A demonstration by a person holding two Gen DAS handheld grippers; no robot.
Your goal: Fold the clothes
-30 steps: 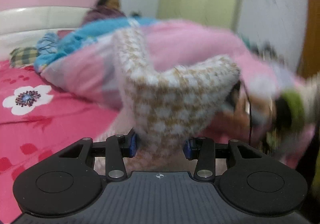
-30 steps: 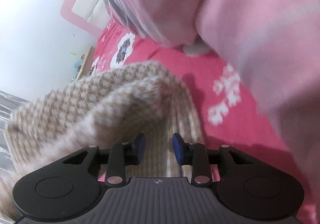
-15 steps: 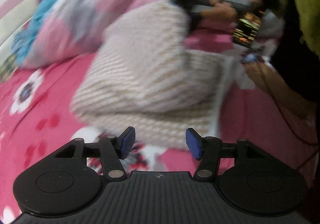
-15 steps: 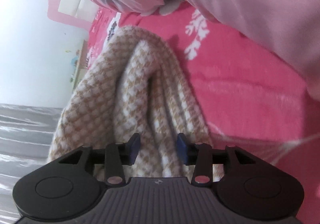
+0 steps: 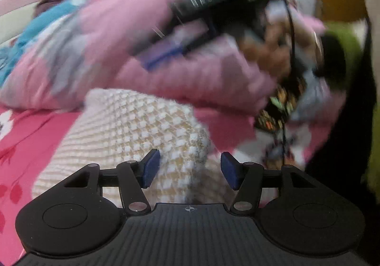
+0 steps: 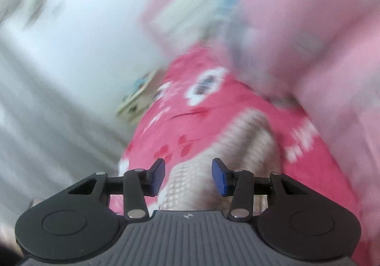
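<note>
Both tongs spread wide, left tongs (image 5: pixel 188 172) and right tongs (image 6: pixel 188 176), gripping nothing, knit sweater (image 5: pixel 133 137) bunched on the bed (image 5: pixel 28 137).

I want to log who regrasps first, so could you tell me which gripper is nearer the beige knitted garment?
Left, though narrowly. The left gripper sits low against the beige knitted garment, jaws open around its fold. The right gripper, also open, is above it, and its view is blurred.
</note>
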